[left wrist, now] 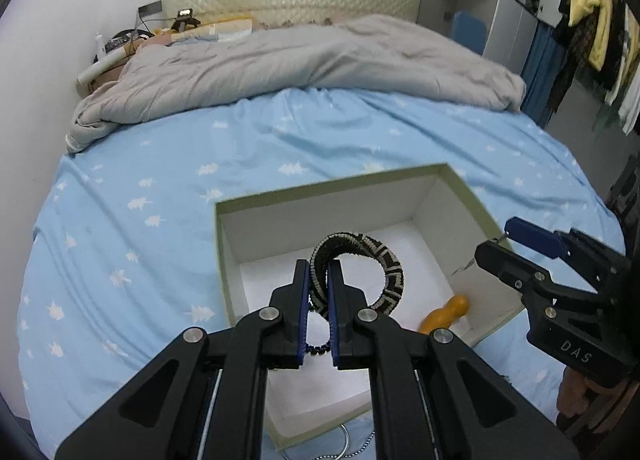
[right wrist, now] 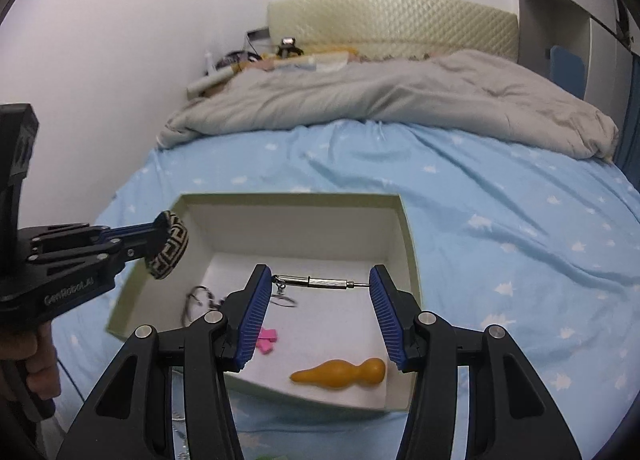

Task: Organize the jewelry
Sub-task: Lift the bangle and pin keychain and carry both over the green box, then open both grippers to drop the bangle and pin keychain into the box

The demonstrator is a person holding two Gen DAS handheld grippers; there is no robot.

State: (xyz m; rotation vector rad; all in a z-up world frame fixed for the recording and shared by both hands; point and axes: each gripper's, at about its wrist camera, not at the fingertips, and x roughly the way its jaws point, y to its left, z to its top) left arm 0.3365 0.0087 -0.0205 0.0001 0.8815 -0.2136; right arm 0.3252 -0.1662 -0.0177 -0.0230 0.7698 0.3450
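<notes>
The left gripper (left wrist: 319, 272) clenches a beaded bracelet (left wrist: 382, 260) above the open box (left wrist: 320, 190); the right gripper (right wrist: 320, 284) grasps a slim metal pendant (right wrist: 320, 282) endwise. Lower each well inside the walls, clear of the yellow gourd (right wrist: 340, 374), before letting go.

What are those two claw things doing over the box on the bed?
A person is putting jewelry into the white box on the bed. The left gripper is shut on a black-and-cream woven bracelet above the box. The right gripper holds a thin silver metal piece lengthwise between its fingers. An orange gourd-shaped charm and something pink already lie inside.
</notes>
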